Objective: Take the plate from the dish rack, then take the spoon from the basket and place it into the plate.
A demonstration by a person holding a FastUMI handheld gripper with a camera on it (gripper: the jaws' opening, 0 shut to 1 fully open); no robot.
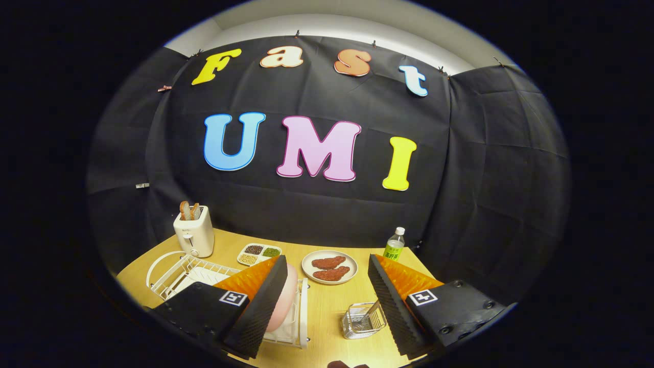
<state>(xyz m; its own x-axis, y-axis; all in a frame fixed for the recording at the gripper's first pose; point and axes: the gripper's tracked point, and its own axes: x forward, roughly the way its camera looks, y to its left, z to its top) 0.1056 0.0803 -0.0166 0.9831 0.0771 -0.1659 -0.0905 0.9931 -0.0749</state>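
A pink plate stands on edge in the white wire dish rack, mostly hidden behind my left finger. A small clear basket sits on the table just inside my right finger, with a spoon handle sticking up out of it. My gripper is open, held above the table, with nothing between its fingers. The plate lies just inside the left finger and I cannot tell whether the finger touches it.
A white toaster with bread stands behind the rack. A divided dish of beans, a plate with two pieces of meat and a green-labelled bottle stand along the back of the wooden table.
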